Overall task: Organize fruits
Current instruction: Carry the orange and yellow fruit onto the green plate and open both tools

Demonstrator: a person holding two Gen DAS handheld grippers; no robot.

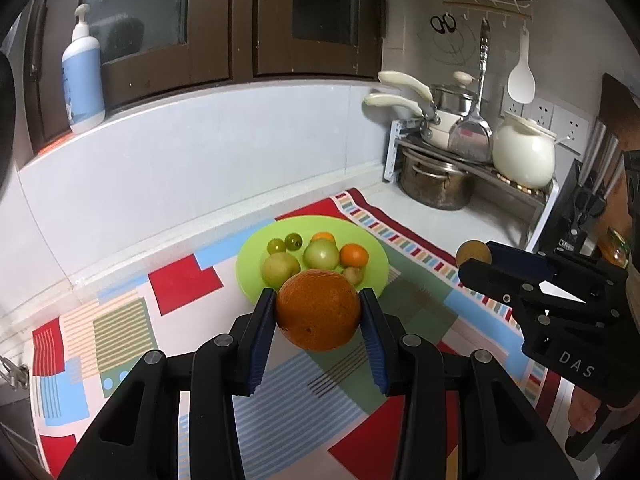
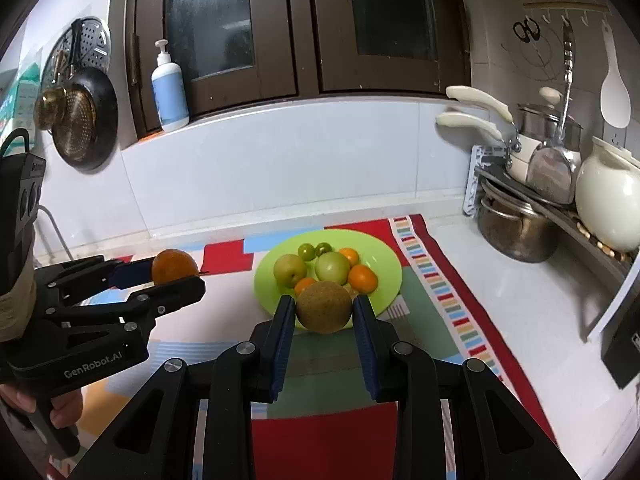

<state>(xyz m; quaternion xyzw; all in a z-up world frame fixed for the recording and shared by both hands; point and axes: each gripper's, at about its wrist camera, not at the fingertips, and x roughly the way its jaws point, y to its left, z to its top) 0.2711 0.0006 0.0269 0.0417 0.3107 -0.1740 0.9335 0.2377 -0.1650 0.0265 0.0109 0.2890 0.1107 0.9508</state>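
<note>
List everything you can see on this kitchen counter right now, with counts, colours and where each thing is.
green plate: one, lime green, on the patterned mat.
fruits on plate: about seven, green and orange, piled mid-plate.
patterned mat: one, red, blue and green, on the counter.
soap bottle: one, blue and white, on the window ledge.
pots: several, steel, on the rack at right.
white jar: one, on the rack.
large orange: one, held by the left gripper.
brown fruit: one, held by the right gripper.

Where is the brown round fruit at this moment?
The brown fruit is clamped in the right gripper, held in the air just in front of the green plate, right of the left gripper's orange.
</note>
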